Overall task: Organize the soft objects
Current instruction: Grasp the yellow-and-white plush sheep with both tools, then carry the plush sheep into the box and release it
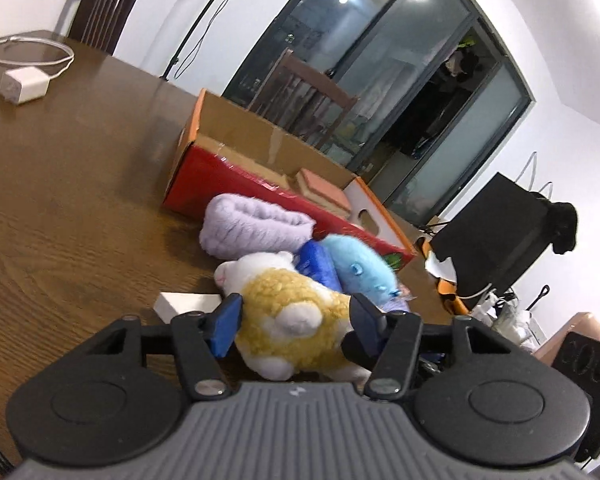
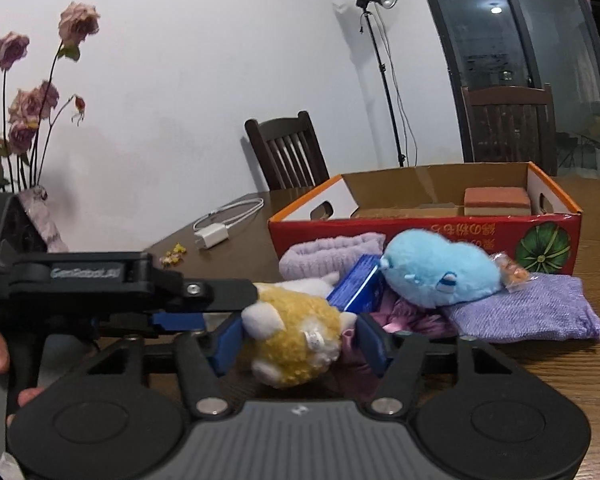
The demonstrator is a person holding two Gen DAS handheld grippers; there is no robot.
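A yellow-and-white plush sheep lies on the wooden table. My left gripper has its fingers on both sides of the sheep and looks shut on it. My right gripper also brackets the sheep, fingers against its sides. The left gripper shows from the side in the right wrist view. Behind lie a blue plush, a blue packet, a rolled lilac towel and a purple knit cloth. A red cardboard box holds a pink sponge.
A white charger with cable lies on the table. A vase of dried roses stands at the left. Dark chairs stand behind the table. A small snack packet sits by the blue plush. A white card lies near the sheep.
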